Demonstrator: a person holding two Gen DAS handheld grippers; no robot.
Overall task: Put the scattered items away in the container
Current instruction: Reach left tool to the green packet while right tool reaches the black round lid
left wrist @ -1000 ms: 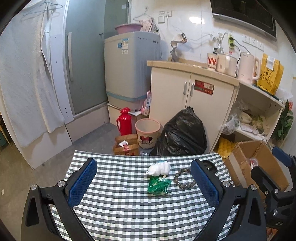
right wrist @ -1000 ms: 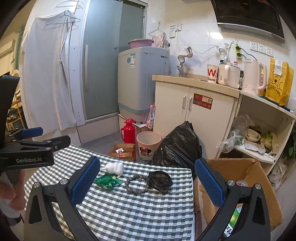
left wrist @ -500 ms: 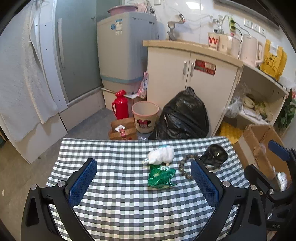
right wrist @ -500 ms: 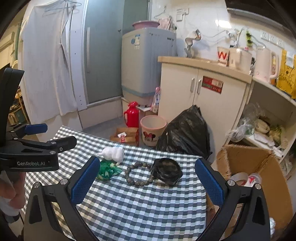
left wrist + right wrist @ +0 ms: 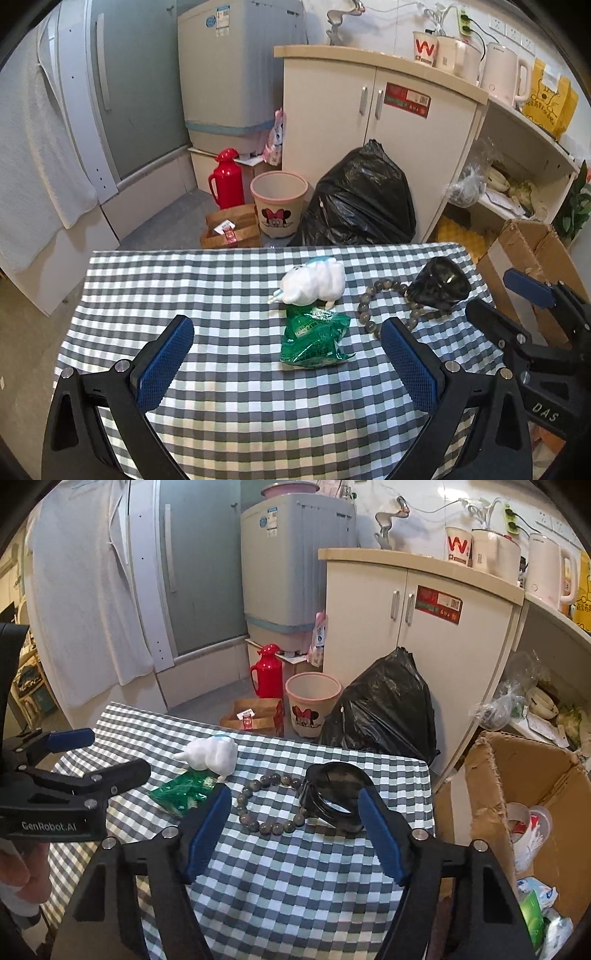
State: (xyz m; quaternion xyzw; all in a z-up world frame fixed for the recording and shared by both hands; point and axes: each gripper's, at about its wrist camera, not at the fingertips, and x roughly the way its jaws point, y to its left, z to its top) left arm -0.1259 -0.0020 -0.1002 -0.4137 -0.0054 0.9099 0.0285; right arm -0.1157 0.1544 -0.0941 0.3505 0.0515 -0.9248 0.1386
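On the checked tablecloth [image 5: 229,391] lie a white plush toy [image 5: 314,282] [image 5: 212,755], a green foil packet [image 5: 314,338] [image 5: 181,794], a grey bead bracelet [image 5: 384,306] [image 5: 266,803] and a dark round container [image 5: 439,284] [image 5: 334,794]. My left gripper [image 5: 286,354] is open just in front of the green packet, with nothing held. My right gripper [image 5: 295,819] is open, its blue pads [image 5: 208,829] either side of the bracelet and the container's near edge. Each gripper shows at the other view's edge.
An open cardboard box [image 5: 524,786] [image 5: 532,258] with bags and tape inside stands right of the table. Beyond the far edge are a black rubbish bag [image 5: 358,203], a pink bin [image 5: 279,206], a red flask [image 5: 227,179] and a cabinet [image 5: 373,96].
Both grippers have tipped downward and moved in over the table, so the items look bigger and nearer. The right gripper's jaws are narrower than before. The items have not moved.
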